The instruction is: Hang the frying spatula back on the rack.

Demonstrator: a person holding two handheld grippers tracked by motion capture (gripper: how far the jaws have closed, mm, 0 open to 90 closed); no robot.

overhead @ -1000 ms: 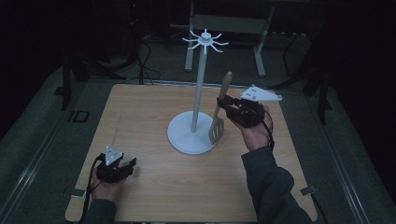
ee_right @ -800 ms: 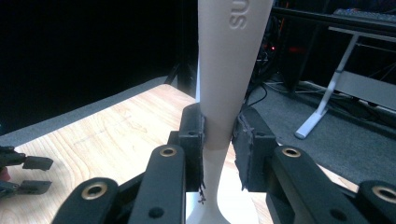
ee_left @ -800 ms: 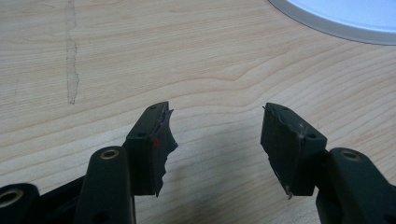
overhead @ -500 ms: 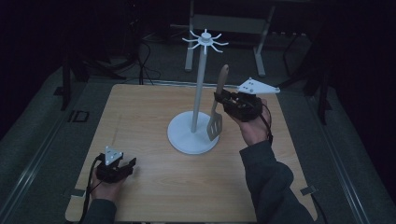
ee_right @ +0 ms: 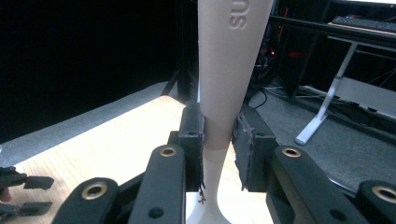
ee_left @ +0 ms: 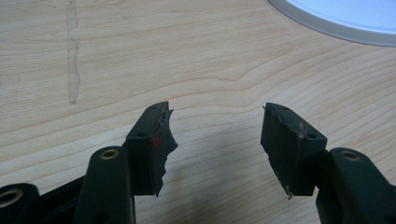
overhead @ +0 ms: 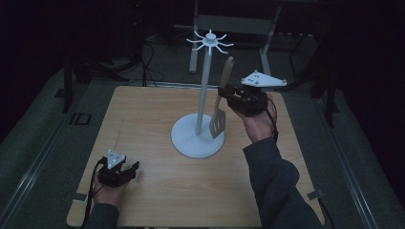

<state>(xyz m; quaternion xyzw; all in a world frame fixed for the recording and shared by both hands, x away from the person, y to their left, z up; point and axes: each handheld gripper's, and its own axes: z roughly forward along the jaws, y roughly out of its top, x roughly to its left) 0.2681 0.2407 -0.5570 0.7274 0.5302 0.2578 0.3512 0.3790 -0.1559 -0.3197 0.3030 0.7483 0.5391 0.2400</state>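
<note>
Wooden table [overhead: 153, 119]: left tongs [overhead: 125, 172] spread near front edge; right tongs [overhead: 228, 94] pinching spatula [overhead: 221, 107] beside stand [overhead: 199, 136].

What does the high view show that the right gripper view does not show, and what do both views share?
High view alone: the white stand's hooked top and the spatula's slotted blade hanging beside its pole. Right gripper view alone: raised letters on the spatula handle, clamped between the right claw's jaws. Both: the spatula, the wooden table and the open left claw.
</note>
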